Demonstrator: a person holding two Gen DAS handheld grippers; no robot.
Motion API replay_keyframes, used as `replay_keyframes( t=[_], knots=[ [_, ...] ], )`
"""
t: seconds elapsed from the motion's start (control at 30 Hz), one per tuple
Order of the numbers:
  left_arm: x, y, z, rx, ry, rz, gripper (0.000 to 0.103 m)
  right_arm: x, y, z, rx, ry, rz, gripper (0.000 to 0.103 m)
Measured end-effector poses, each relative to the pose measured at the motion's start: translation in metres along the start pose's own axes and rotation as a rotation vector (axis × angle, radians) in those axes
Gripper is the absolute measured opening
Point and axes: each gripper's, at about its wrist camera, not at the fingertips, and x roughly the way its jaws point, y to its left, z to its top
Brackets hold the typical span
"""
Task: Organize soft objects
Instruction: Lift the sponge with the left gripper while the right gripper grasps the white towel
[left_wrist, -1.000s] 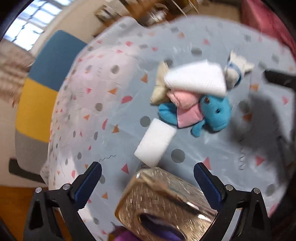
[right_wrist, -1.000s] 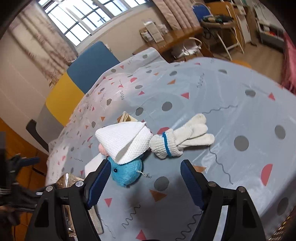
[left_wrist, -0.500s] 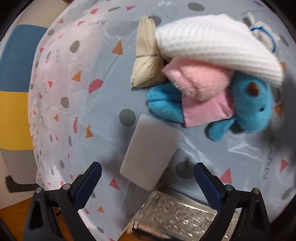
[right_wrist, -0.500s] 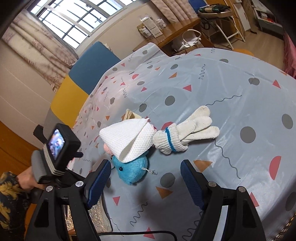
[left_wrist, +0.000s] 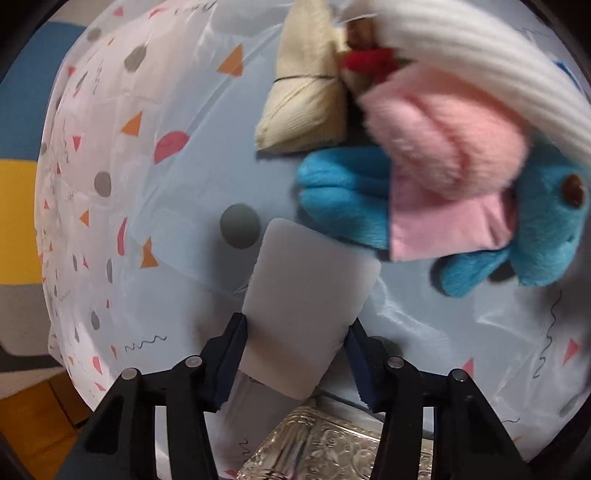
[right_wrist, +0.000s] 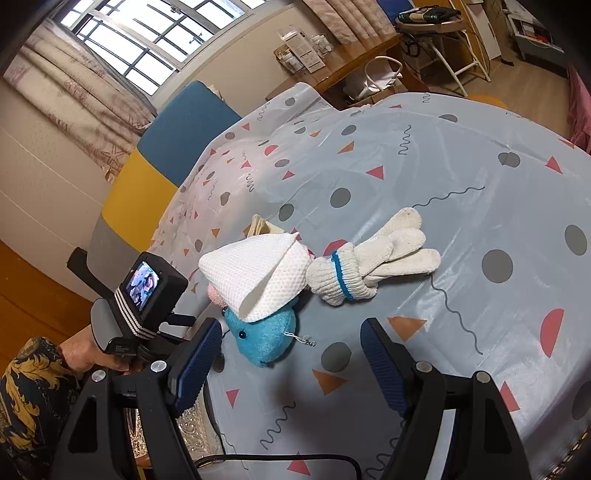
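Observation:
In the left wrist view my left gripper (left_wrist: 295, 332) is shut on the near end of a white sponge block (left_wrist: 310, 295) that lies on the patterned tablecloth (left_wrist: 147, 184). Just beyond lies a pile: a blue plush toy (left_wrist: 546, 236), a pink fluffy cloth (left_wrist: 443, 147), a beige folded cloth (left_wrist: 306, 107) and a white ribbed cloth (left_wrist: 461, 48) on top. In the right wrist view my right gripper (right_wrist: 291, 354) is open and empty, above the table in front of the blue plush (right_wrist: 262, 336), the white cloth (right_wrist: 255, 273) and a pair of white gloves (right_wrist: 373, 258).
A shiny embossed metal box (left_wrist: 332, 450) sits at the near table edge under the left gripper. The left hand-held unit with its camera (right_wrist: 147, 288) shows left of the pile. A blue, yellow and grey chair (right_wrist: 155, 155) stands behind the table.
My left gripper moved forward and down and closed its jaws on the white sponge block. The right gripper stayed nearly still and open.

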Motion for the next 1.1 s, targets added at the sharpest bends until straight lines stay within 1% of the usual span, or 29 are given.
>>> replay_keyframes(
  t=[0.1, 0.13, 0.2, 0.27, 0.43, 0.53, 0.6, 0.7, 0.73, 0.8, 0.93, 1.1],
  knots=[
    [-0.008, 0.000, -0.004, -0.011, -0.024, 0.016, 0.053, 0.000, 0.000, 0.000, -0.002, -0.001, -0.006, 0.079],
    [-0.014, 0.001, -0.006, -0.018, -0.043, 0.027, 0.053, 0.000, 0.000, 0.000, -0.002, -0.002, -0.008, 0.079],
    [-0.028, 0.005, -0.010, -0.043, -0.077, 0.013, 0.053, 0.000, 0.000, 0.000, 0.000, -0.003, -0.012, 0.079],
    [-0.044, 0.007, -0.016, -0.060, -0.111, 0.029, 0.053, 0.001, -0.001, 0.000, 0.008, 0.004, -0.012, 0.079],
    [-0.086, -0.003, -0.032, -0.080, -0.218, 0.012, 0.053, 0.003, -0.003, 0.000, 0.018, 0.010, -0.021, 0.079],
    [-0.115, -0.013, -0.043, -0.124, -0.274, 0.017, 0.053, 0.008, 0.000, -0.001, -0.004, 0.029, -0.043, 0.079],
    [-0.135, -0.024, -0.053, -0.171, -0.306, 0.050, 0.054, 0.012, 0.007, -0.001, -0.049, 0.047, -0.061, 0.079],
    [-0.156, -0.026, -0.069, -0.238, -0.359, 0.046, 0.054, 0.017, 0.019, 0.001, -0.118, 0.061, -0.083, 0.079],
    [-0.162, -0.027, -0.074, -0.255, -0.372, 0.054, 0.054, 0.017, 0.023, 0.003, -0.139, 0.055, -0.087, 0.079],
    [-0.177, -0.035, -0.086, -0.284, -0.401, 0.046, 0.054, 0.018, 0.035, 0.010, -0.194, 0.038, -0.096, 0.079],
    [-0.189, -0.039, -0.104, -0.345, -0.430, 0.038, 0.054, 0.027, 0.060, 0.020, -0.308, 0.034, -0.100, 0.079],
    [-0.191, -0.039, -0.123, -0.425, -0.447, 0.001, 0.054, 0.061, 0.093, 0.018, -0.464, 0.086, -0.131, 0.079]
  ],
)
